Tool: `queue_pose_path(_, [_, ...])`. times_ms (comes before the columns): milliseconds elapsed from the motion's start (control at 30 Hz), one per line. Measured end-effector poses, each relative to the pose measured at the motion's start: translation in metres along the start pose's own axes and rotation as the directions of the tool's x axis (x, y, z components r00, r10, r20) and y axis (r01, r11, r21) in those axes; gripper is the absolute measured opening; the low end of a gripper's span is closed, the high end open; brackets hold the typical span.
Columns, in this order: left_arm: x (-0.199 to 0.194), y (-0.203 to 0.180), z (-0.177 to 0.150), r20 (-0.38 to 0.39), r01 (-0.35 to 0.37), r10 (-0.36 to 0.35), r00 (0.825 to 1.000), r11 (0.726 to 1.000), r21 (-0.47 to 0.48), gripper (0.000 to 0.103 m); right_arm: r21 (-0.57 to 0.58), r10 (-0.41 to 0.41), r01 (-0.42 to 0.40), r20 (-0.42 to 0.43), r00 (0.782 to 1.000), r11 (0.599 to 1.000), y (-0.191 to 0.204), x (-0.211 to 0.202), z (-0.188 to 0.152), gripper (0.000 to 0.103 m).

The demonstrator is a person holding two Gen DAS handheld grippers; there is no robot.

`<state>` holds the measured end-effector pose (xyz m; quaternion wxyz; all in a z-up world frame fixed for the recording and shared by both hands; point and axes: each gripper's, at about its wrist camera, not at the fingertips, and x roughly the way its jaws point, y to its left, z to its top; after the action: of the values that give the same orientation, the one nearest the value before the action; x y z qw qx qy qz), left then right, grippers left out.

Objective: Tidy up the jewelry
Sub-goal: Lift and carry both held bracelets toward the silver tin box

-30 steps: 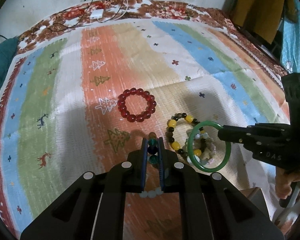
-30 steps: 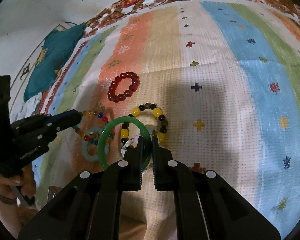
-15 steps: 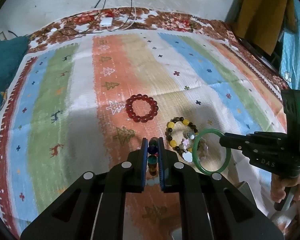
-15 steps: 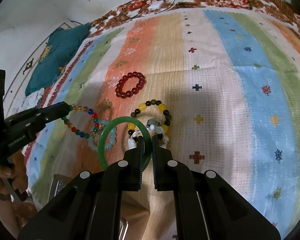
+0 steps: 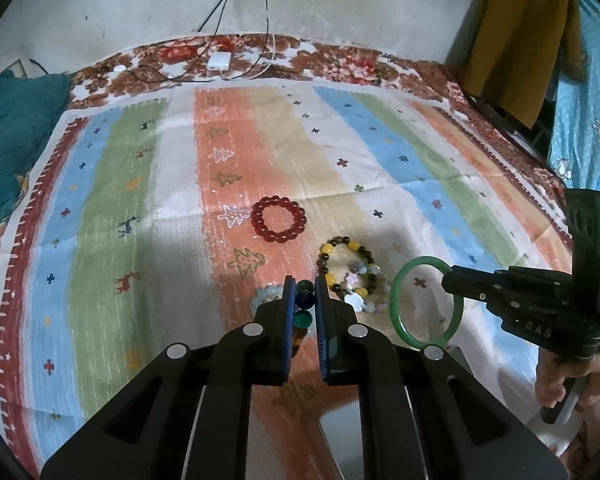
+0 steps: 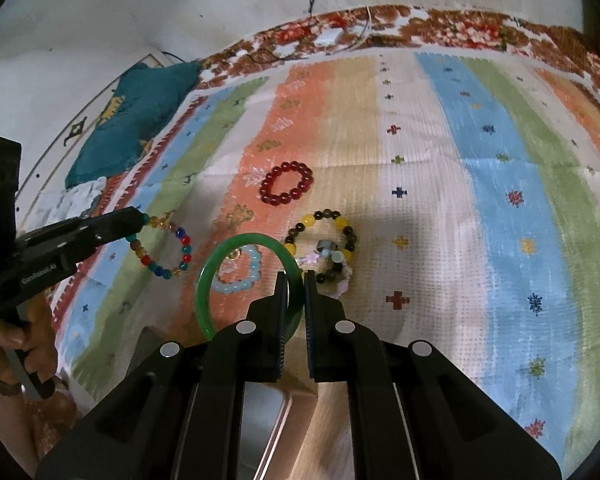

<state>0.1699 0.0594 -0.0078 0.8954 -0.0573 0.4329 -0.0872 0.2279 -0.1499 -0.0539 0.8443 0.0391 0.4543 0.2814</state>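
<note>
Glass-bright beads, green and dark blue, sit pinched between the closed jaws of the left gripper (image 5: 305, 300) in the left wrist view: this is the multicoloured bead bracelet (image 5: 303, 312), held clear of the striped cloth (image 5: 112, 240). Off to the right hangs the green bangle (image 5: 427, 306), clamped at its rim by the right gripper (image 5: 448, 280). Flat on the cloth lie the red bead bracelet (image 5: 278, 219) and, nearer, a yellow-and-dark bracelet (image 5: 346, 266). In the right wrist view the right gripper's jaws are closed on the bangle's rim (image 6: 296, 300), the hoop standing out to the left. The bangle looks rigid, smooth and probably breakable, so a firm rim pinch suits it and a gentle set-down seems wise. The left gripper (image 6: 142, 220) carries the beaded loop (image 6: 162, 248), which dangles limp; being strung, it should sag and swing, best held across a couple of beads. A pale blue bracelet (image 6: 240, 276) rests below.
</note>
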Motion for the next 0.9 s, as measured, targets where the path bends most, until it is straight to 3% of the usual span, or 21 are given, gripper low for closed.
queue_pose_path(900, [-0.056, -0.042, -0.040, 0.089, 0.030, -0.032, 0.996, 0.999, 0.031, 0.009, -0.112, 0.001, 0.006, 0.065, 0.998, 0.994, 0.032, -0.045, -0.039, 0.009])
